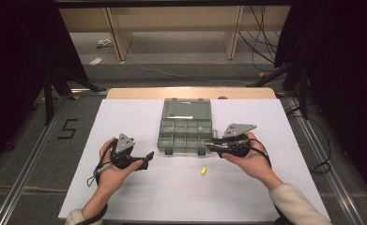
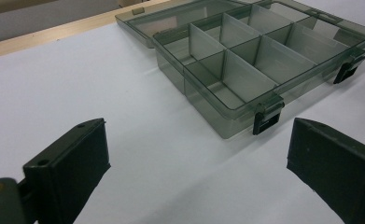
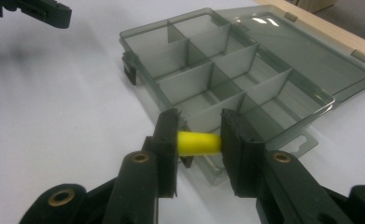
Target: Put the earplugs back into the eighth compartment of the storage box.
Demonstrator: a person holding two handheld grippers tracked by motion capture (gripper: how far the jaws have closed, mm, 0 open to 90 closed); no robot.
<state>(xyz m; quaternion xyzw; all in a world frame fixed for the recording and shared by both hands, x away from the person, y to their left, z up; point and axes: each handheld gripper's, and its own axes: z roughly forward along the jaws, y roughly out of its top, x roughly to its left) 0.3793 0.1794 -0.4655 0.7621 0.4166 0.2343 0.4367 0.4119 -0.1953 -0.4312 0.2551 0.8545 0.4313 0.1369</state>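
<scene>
A yellow cylinder (image 3: 198, 143) is clamped endwise between the partly closed jaws of the right gripper (image 3: 199, 140), low in frame, at the organizer box's (image 3: 227, 79) near corner. The left gripper (image 2: 196, 163) is held wide open, empty. If released early, the cylinder could be bounced off a divider.

Peg (image 1: 202, 171) before box (image 1: 185, 136)

Room dim; sides of high view nearly black. Table sheet (image 1: 125, 122) is the bright patch, lit from overhead, w/ soft short shadows. Glare streaks on clear box (image 3: 283, 70) lid in right gripper view. Both gripper views cool-tinted, slightly soft; near jaws blurry. High view grainy, low detail.
</scene>
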